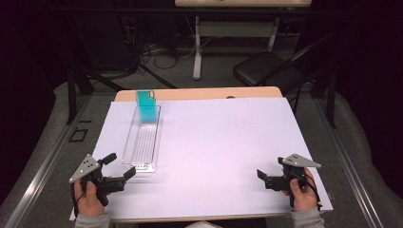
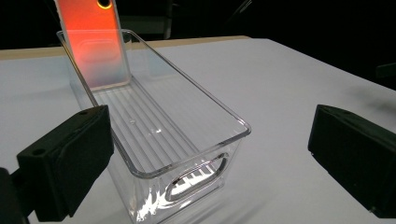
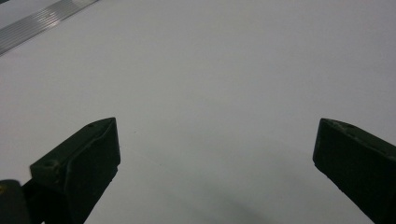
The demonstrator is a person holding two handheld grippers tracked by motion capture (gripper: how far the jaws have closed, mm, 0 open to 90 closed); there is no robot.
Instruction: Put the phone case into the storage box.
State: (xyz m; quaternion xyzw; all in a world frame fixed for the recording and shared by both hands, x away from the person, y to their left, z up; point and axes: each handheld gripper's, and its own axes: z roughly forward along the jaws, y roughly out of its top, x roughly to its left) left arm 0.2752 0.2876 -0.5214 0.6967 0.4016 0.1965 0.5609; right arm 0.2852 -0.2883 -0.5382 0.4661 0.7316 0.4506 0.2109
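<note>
Left gripper (image 1: 119,167) sat at lower left of the high view, jaws spread wide, holding nothing. It was just beside the near end of the clear bin (image 1: 142,142), not touching as far as could be told. In the left gripper view the bin (image 2: 187,140) lay between the two black jaws, its near end wall with the cut-out handle in the lower middle of the frame, clear of both jaws.

A flat card (image 1: 146,108), teal in the high view, stood tilted against the bin's far end, upper left of centre, its top poking above the rim. In the left gripper view the same card (image 2: 93,42) looked orange and sat in the upper left corner; colour differed by camera, true colour not clear.

Right gripper (image 1: 264,176) rested at lower right of the high view, well apart from the bin, jaws also wide open and empty. In the right gripper view its jaws stood over bare white table top (image 3: 210,84), with a ribbed strip in the upper left corner.

Step in hand, as judged: approach to the bin, grasp not yet made. Next move likely called for the left gripper to ease forward so the jaws straddled the near wall or rim, then close squarely; clear plastic looked slick and light, so an off-centre pinch could skid the bin or tip the card.
</note>
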